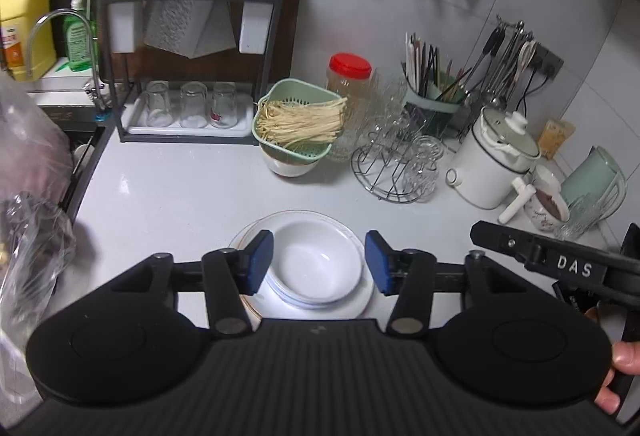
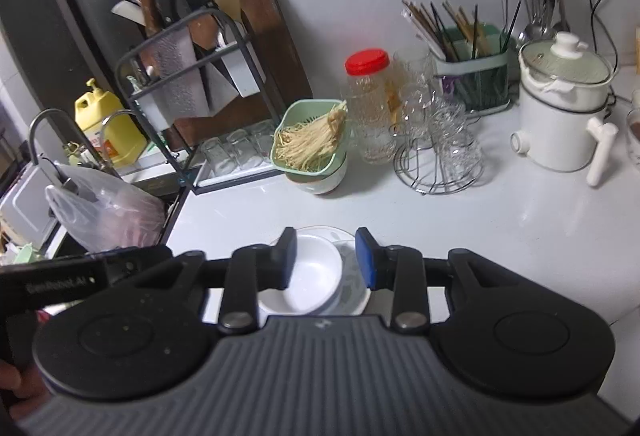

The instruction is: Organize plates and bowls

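Jaws, left: apart and empty on the left gripper [image 1: 319, 262]; its blue pads [image 1: 262, 262] touch nothing.
Jaws, right: apart and empty too on the right gripper [image 2: 326, 258], a little narrower than the left pair as seen.
Stack: white bowls [image 1: 318, 262] nested on plates [image 1: 362, 302], resting on the counter [image 1: 180, 188], below and just ahead of both pairs of jaws.
Left line-up: bowls sit centred in the gap between the left jaws, beneath them, clear of the pads.
Right line-up: bowls [image 2: 308, 276] lie toward the right gripper's left-hand jaw; a patterned plate rim [image 2: 352, 268] shows under its right-hand jaw.
Axis: stack is round, so no long axis; the rims are the only edges to pinch.
Nearer hand: neither clearly; both hang above the stack, the left one squarer to it.
Grippers: side by side, the right one's body crossing the lower right of the left view.
Other bowl: one under the green strainer [image 1: 298, 118] of noodles, well beyond the jaws.
Judgement: the stack looks finished and let go; any next reach probably goes forward.
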A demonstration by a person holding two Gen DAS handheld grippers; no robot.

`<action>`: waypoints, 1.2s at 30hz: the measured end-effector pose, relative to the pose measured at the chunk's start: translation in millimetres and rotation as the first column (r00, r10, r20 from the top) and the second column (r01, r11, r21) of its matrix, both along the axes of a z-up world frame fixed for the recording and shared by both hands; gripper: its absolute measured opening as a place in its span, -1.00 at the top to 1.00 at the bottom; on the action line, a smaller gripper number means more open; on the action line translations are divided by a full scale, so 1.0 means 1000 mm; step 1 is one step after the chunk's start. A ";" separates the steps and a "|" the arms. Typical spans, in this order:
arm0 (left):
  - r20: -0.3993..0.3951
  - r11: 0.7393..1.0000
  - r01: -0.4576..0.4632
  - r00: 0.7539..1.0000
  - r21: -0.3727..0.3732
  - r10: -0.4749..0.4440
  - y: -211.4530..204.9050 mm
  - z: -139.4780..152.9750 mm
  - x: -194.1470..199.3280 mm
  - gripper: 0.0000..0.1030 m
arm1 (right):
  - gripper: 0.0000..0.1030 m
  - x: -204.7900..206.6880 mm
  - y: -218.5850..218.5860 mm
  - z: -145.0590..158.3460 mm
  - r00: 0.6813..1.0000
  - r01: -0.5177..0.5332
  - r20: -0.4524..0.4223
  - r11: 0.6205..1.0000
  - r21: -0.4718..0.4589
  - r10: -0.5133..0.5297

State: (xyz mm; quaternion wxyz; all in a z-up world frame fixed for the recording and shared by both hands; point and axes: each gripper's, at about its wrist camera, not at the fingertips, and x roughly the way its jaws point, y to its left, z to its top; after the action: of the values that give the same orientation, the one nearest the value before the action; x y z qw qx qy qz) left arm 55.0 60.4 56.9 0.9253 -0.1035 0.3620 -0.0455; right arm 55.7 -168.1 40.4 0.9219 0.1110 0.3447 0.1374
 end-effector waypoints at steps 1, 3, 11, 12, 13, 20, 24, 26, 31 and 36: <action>0.012 1.000 -0.004 1.000 0.003 0.004 -0.002 0.003 -0.009 -0.24 | -0.16 -0.007 -0.004 0.002 1.000 0.000 0.012 1.000 0.003 0.000; 0.027 0.999 -0.021 0.999 0.028 0.021 -0.008 0.006 -0.025 -0.57 | -0.66 -0.020 -0.011 0.004 0.999 0.006 0.043 1.000 0.009 -0.006; 0.030 0.996 -0.070 0.997 0.061 0.068 -0.024 0.003 -0.083 -0.88 | -0.66 -0.064 -0.036 -0.005 0.998 0.022 0.059 1.000 -0.004 -0.022; 0.022 0.995 -0.076 0.997 0.071 0.074 -0.026 0.001 -0.090 -0.89 | -0.66 -0.069 -0.037 -0.007 0.998 0.019 0.061 1.000 -0.007 -0.018; 0.018 0.994 -0.079 0.997 0.077 0.078 -0.028 0.000 -0.096 -0.89 | -0.66 -0.075 -0.038 -0.008 0.998 0.014 0.061 1.000 -0.009 -0.014; -0.008 0.992 -0.099 0.995 0.084 0.100 -0.037 -0.012 -0.137 -0.91 | -0.66 -0.114 -0.039 -0.013 0.997 -0.013 0.075 1.000 -0.017 0.014; -0.018 0.990 -0.097 0.995 0.101 0.099 -0.044 -0.020 -0.155 -0.91 | -0.66 -0.131 -0.039 -0.018 0.997 -0.026 0.070 1.000 -0.013 0.027; -0.022 0.990 -0.090 0.995 0.109 0.093 -0.047 -0.023 -0.164 -0.91 | -0.66 -0.138 -0.039 -0.020 0.997 -0.028 0.071 0.999 -0.017 0.029; -0.022 0.987 -0.094 0.995 0.129 0.098 -0.054 -0.027 -0.182 -0.92 | -0.66 -0.153 -0.039 -0.024 0.997 -0.028 0.071 0.999 -0.028 0.030; -0.028 0.982 -0.119 0.992 0.146 0.125 -0.053 -0.031 -0.194 -0.92 | -0.66 -0.161 -0.037 -0.031 0.997 -0.037 0.067 0.999 -0.032 0.039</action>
State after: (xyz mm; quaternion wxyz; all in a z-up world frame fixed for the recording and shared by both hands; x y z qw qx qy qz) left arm -138.7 7.2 25.8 0.9245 -0.0593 0.3744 0.0394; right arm -105.1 -205.4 9.3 0.9320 0.0855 0.3172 0.1531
